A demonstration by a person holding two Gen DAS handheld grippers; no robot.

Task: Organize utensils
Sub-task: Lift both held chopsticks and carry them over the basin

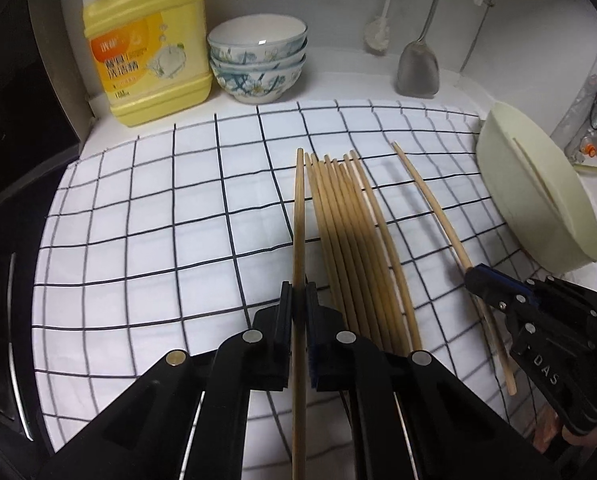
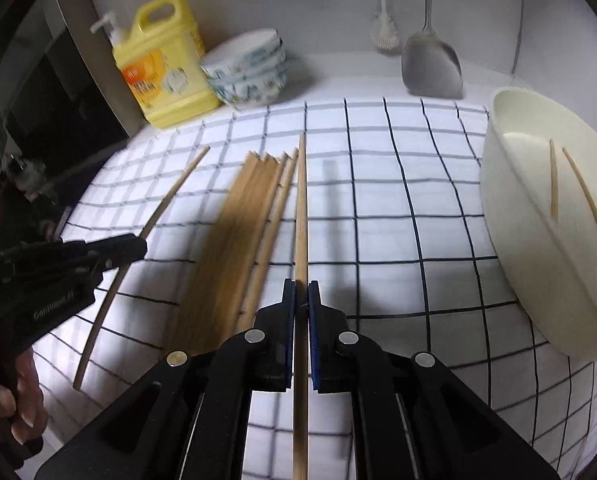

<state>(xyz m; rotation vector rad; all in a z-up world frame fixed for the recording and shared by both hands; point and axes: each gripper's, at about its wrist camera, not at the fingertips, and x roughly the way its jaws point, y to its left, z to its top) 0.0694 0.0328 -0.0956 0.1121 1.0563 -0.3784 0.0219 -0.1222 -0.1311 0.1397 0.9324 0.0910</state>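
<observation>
My left gripper (image 1: 298, 289) is shut on one bamboo chopstick (image 1: 299, 208), held a little above the checked cloth (image 1: 158, 220). To its right lies a row of several chopsticks (image 1: 350, 240). My right gripper (image 2: 301, 290) is shut on another chopstick (image 2: 301, 208) beside that row of chopsticks (image 2: 234, 240). Each gripper shows in the other's view: the right gripper (image 1: 473, 275) with its chopstick (image 1: 430, 200), the left gripper (image 2: 140, 243) with its chopstick (image 2: 178, 188). A cream container (image 2: 510, 208) lies on its side at the right with two chopsticks (image 2: 553, 176) inside.
A yellow detergent jug (image 1: 146, 48) and stacked patterned bowls (image 1: 258, 60) stand at the back left. A metal spatula (image 1: 418, 68) and a white brush (image 1: 378, 36) hang on the back wall. A dark appliance (image 1: 14, 120) borders the left. A person's hand (image 2: 14, 400) holds the left gripper.
</observation>
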